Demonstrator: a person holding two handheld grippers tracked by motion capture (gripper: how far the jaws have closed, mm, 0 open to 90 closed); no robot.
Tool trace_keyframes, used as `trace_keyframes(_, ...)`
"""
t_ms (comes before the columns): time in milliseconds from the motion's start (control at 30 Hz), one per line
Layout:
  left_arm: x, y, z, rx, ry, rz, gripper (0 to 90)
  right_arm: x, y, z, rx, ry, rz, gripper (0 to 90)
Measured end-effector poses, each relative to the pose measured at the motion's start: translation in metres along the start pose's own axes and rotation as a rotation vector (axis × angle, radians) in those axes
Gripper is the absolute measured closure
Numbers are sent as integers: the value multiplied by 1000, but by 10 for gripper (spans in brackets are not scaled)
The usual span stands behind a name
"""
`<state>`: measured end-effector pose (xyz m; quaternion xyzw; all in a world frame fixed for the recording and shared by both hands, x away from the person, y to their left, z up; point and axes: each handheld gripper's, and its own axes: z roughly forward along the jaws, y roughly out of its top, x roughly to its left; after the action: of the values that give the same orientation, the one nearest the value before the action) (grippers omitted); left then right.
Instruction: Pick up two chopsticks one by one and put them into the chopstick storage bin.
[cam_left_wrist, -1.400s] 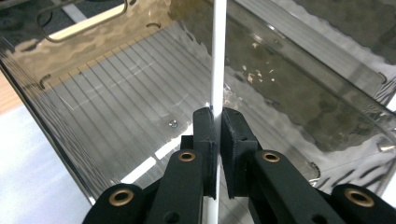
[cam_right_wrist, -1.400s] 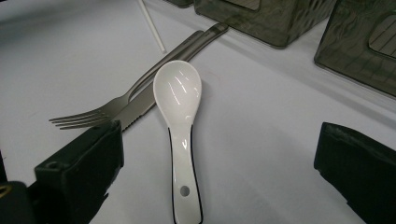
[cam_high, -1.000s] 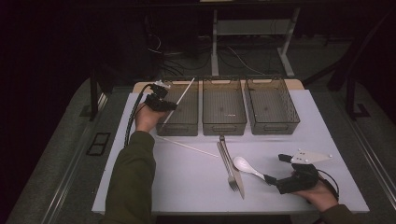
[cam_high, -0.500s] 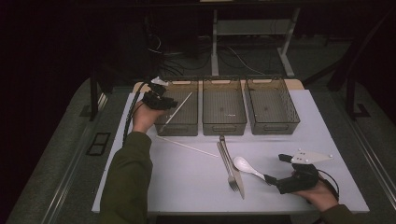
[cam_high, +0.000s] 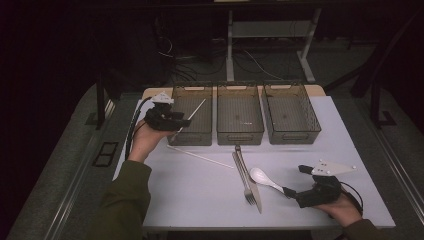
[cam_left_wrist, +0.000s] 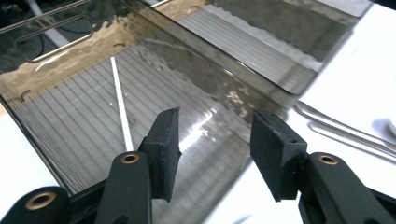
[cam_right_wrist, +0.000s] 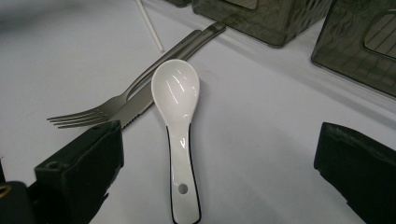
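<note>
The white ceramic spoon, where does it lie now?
In the high view the white ceramic spoon lies on the white table, right of the metal fork, before the open right gripper.

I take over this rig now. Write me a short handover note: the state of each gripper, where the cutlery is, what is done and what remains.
Left gripper: jaws have just been opening, nothing between them, at the left bin.
Right gripper: jaws open around the white spoon's handle, not pressing on it.
Done: one white chopstick lies in the left bin.
Left: second chopstick, fork, knife and spoon lie on the table. Middle bin and right bin hold nothing.
</note>
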<state>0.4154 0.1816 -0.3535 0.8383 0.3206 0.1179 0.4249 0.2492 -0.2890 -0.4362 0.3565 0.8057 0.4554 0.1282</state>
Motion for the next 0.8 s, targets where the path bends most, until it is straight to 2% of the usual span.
trace_keyframes(100,-7,-9,-7,-15,-18,9,604,0,0,0,0,-1,1,14)
trace_keyframes(200,-14,-16,-11,-12,-21,35,693,0,0,0,0,-1,1,14)
trace_keyframes(333,-22,-28,-12,-2,-27,63,819,0,0,0,1,-5,3,14)
trace_keyframes(433,-23,-40,-9,-2,-32,63,886,0,0,-1,2,-5,4,14)
trace_keyframes(533,-23,-51,-4,23,-17,72,888,0,0,-1,2,-6,7,14)
trace_keyframes(600,-22,-56,-1,32,-25,77,888,0,0,-1,2,-5,4,14)
trace_keyframes(800,-23,-62,16,66,-20,87,888,0,-1,-1,4,-7,2,14)
